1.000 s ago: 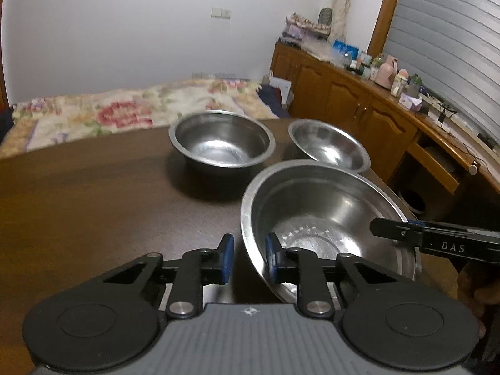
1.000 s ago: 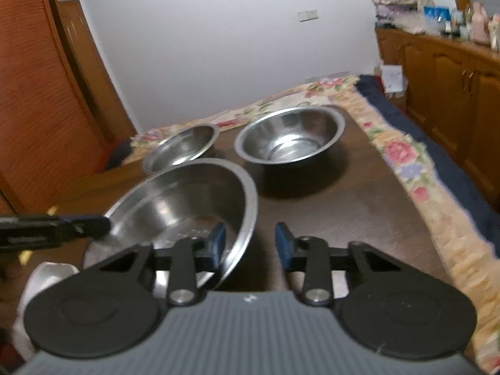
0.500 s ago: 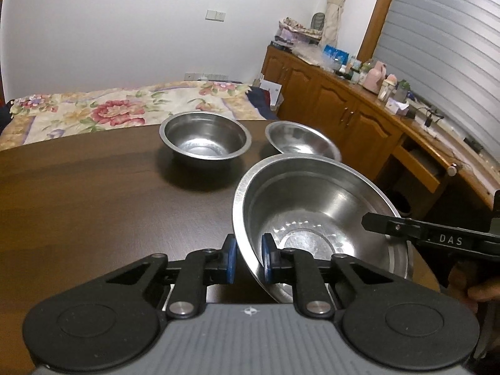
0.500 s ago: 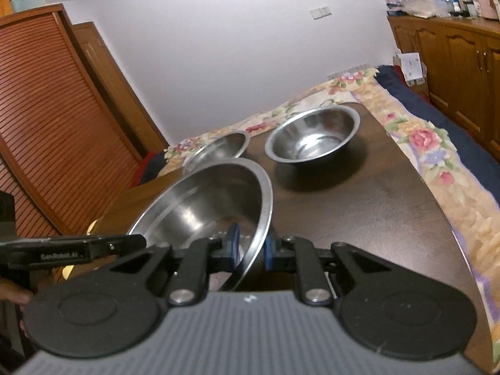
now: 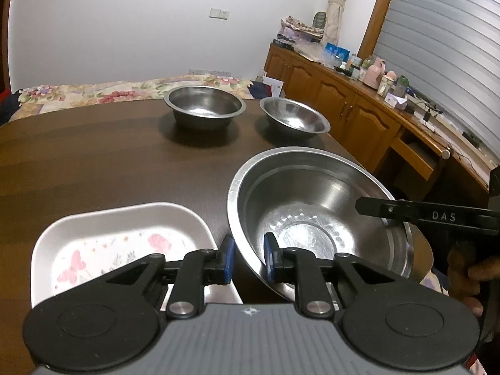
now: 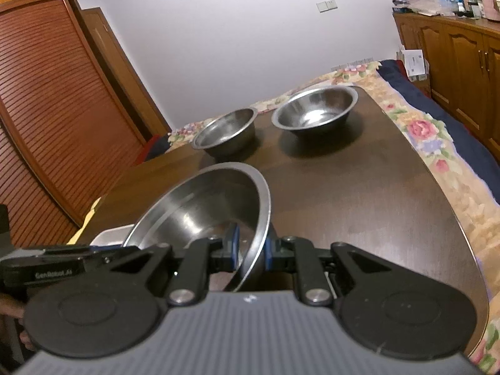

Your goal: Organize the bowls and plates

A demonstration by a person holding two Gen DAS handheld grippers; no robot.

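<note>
- The left gripper (image 5: 248, 262) has its two blue-padded fingers closed on the near rim of the big bowl (image 5: 315, 218); the thin steel wall stands between the pads.
- The right gripper (image 6: 251, 250) pinches the opposite rim of the same big bowl (image 6: 212, 212) in the same way, one pad inside and one outside.
- The big bowl is round, wide and shiny, with a flat rolled rim and a dimpled ring at the bottom. It sits tilted, and whether it touches the table (image 5: 93, 162) I cannot tell.
- Just left of the left gripper, partly under its finger, lies a white tray (image 5: 118, 234) with rounded corners and a pale flower and butterfly print.
- Far ahead of both grippers two smaller steel bowls stand upright on the dark wooden table: a deep bowl (image 5: 204, 106) with straight sides and a shallow bowl (image 5: 293, 118) with sloped sides, near each other but apart.
- The table surface is smooth with a faint grain.
</note>
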